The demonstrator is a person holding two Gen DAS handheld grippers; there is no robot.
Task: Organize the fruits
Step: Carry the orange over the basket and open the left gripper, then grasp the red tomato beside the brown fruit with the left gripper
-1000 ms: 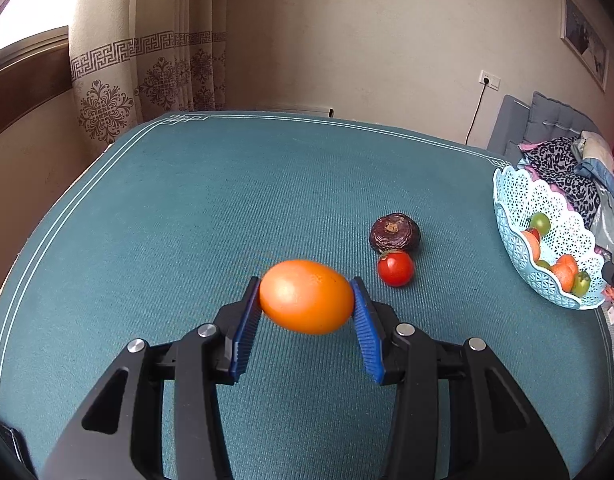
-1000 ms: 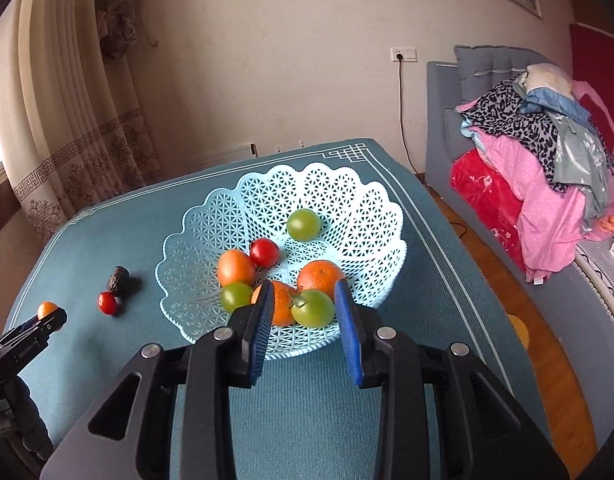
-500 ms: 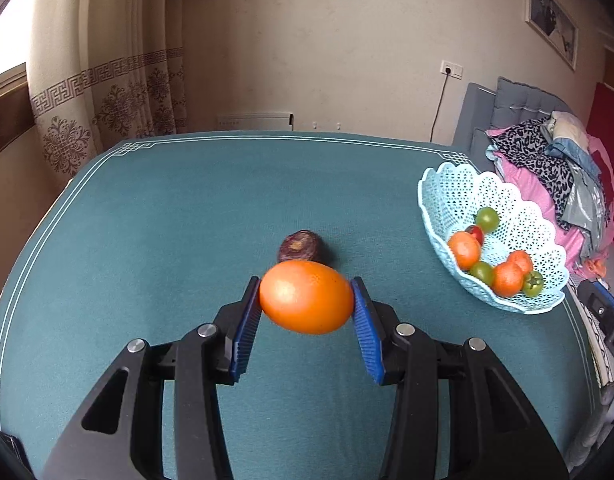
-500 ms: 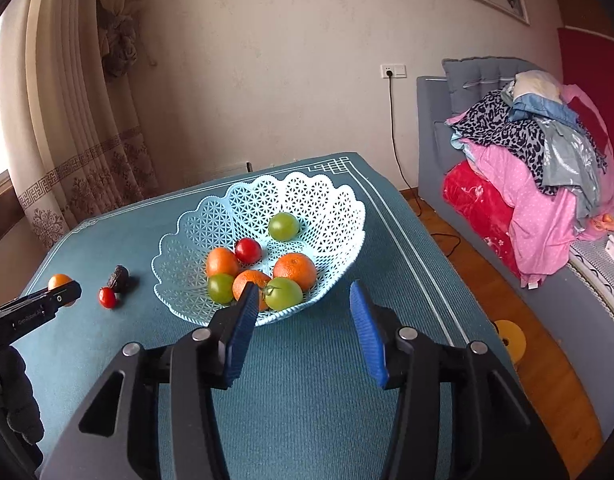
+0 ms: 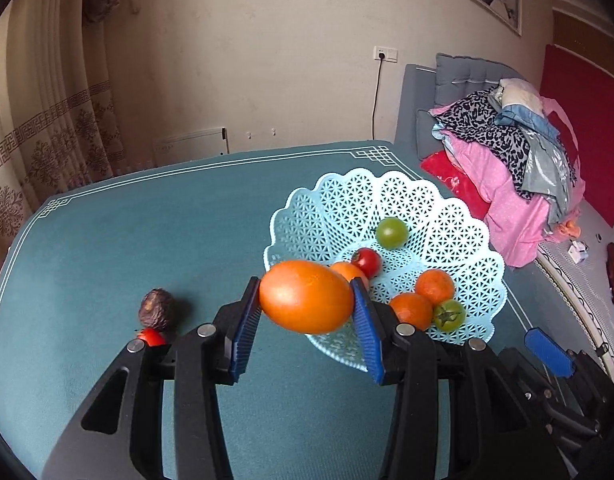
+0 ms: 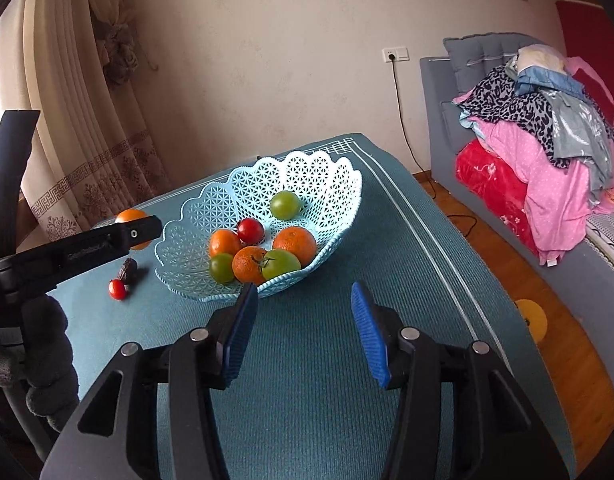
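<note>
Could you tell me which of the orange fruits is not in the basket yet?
The large orange clamped between the left gripper's fingers; the other three orange fruits already lie inside the pale blue basket.

Pale-blue lattice basket point(image 5: 459, 216), teal tablecloth point(image 5: 147, 248), orange fruit point(image 5: 307, 296).

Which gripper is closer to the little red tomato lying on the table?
Left. The left gripper, holding an orange, hovers just beside the tomato. The right gripper sits empty on the far side of the basket.
</note>
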